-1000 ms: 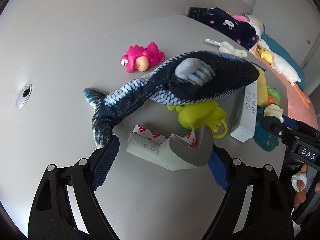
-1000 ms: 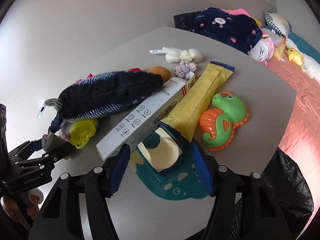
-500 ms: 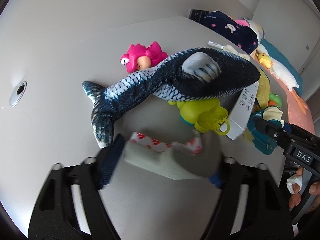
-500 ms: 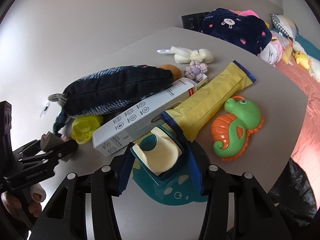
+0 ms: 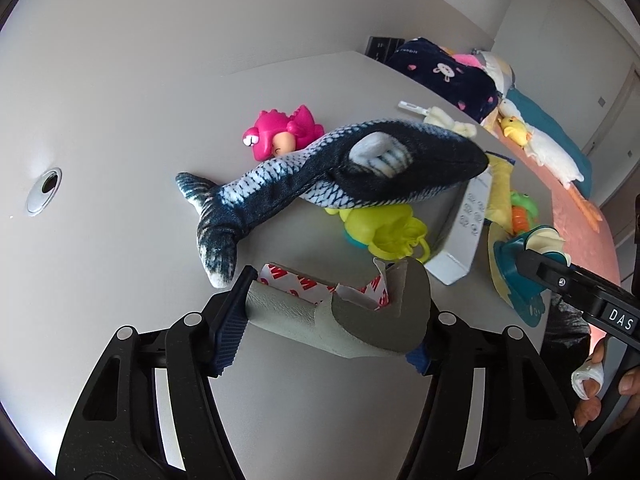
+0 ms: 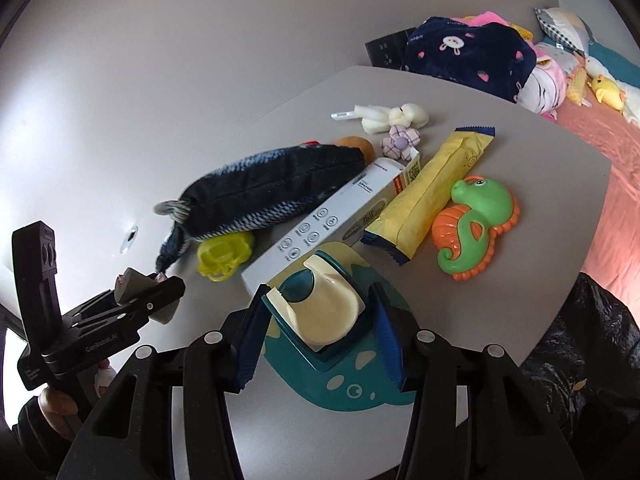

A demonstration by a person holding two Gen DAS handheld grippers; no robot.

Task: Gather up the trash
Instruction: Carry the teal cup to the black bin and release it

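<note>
As I looked through the left wrist view, my left gripper (image 5: 328, 320), whose jaws had just been closing, was clenched on a grey foam corner guard (image 5: 344, 320) with red-and-white backing paper, low in the centre of the frame, below the plush fish (image 5: 340, 172). In the right wrist view my right gripper (image 6: 320, 332), jaws likewise just closed in, was grasping a teal holder with a cream pad (image 6: 320, 316) at lower centre, in front of the white box (image 6: 332, 220) on the grey table (image 6: 500, 304). A black trash bag (image 6: 580, 360) lay at the right edge.
</note>
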